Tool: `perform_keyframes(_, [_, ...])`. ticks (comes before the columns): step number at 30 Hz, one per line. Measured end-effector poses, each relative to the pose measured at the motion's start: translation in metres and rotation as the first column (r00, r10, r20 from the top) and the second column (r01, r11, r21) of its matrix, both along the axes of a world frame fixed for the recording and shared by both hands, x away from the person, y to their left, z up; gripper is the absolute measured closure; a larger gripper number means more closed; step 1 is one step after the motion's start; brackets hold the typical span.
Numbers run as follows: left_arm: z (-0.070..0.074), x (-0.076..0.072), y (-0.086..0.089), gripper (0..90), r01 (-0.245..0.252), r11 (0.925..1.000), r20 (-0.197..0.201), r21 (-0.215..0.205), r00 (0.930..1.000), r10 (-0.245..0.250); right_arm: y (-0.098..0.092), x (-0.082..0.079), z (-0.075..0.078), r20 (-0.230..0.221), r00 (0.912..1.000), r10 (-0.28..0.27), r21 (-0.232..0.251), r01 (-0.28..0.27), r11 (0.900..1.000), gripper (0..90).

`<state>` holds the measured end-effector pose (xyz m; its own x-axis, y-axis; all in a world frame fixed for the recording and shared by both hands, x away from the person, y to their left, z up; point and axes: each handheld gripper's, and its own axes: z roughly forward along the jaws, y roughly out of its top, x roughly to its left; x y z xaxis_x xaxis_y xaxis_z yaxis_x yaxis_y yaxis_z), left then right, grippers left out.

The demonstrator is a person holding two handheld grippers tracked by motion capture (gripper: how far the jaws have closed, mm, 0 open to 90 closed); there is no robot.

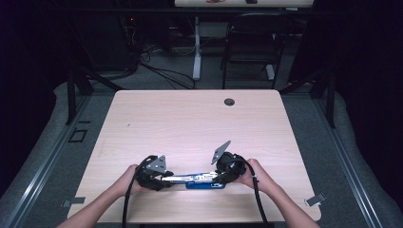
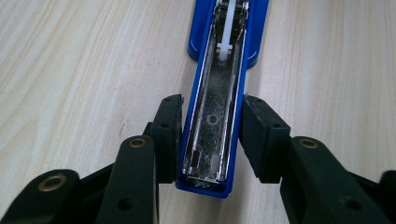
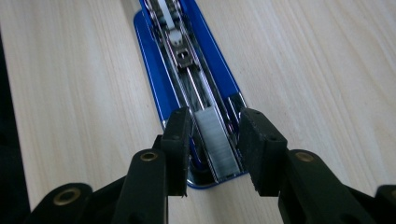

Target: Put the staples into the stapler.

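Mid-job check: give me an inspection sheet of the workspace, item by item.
Surface: light wooden table, grommet hole near far edge.
Job's things: blue stapler swung fully open, flat; lid end, staple strip in the tray.
Clutter: nothing seen.
Grippers: left gripper straddles the lid end; right gripper straddles the tray end; contact unclear.
Cables: one cable trails from each gripper.
Surroundings: chair, floor wires.

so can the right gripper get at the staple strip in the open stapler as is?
Probably yes: the right gripper already straddles the staple strip, which lies exposed in the open stapler, with nothing over it.
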<state>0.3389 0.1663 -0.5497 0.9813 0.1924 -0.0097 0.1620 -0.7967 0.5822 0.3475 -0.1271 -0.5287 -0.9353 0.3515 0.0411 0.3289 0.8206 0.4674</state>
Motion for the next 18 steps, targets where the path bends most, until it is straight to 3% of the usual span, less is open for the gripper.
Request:
perform_keyframes(3, [0.0, -0.001, 0.0, 61.0, -0.006, 1.0, 0.018, -0.003, 0.9998, 0.006, 0.004, 0.0, 0.005, 0.0, 1.0, -0.006, 0.04, 0.006, 0.999, 67.5])
perform_keyframes(4, [0.0, -0.001, 0.0, 60.5, -0.006, 1.0, 0.017, -0.004, 0.9998, 0.006, 0.009, -0.001, 0.008, 0.008, 0.9999, -0.012, 0.071, 0.011, 0.997, 74.2])
perform_keyframes(8, [-0.001, 0.0, -0.001, 57.5, -0.008, 0.9998, -0.008, 0.015, 0.9999, 0.009, 0.021, -0.004, 0.01, 0.019, 0.9992, -0.035, 0.105, 0.033, 0.994, 80.1])
perform_keyframes(18, [-0.003, 0.003, 0.001, 58.1, -0.019, 0.9987, -0.036, 0.048, 0.9992, 0.021, 0.066, -0.01, -0.002, 0.044, 0.9989, -0.018, 0.111, 0.013, 0.994, 84.6])
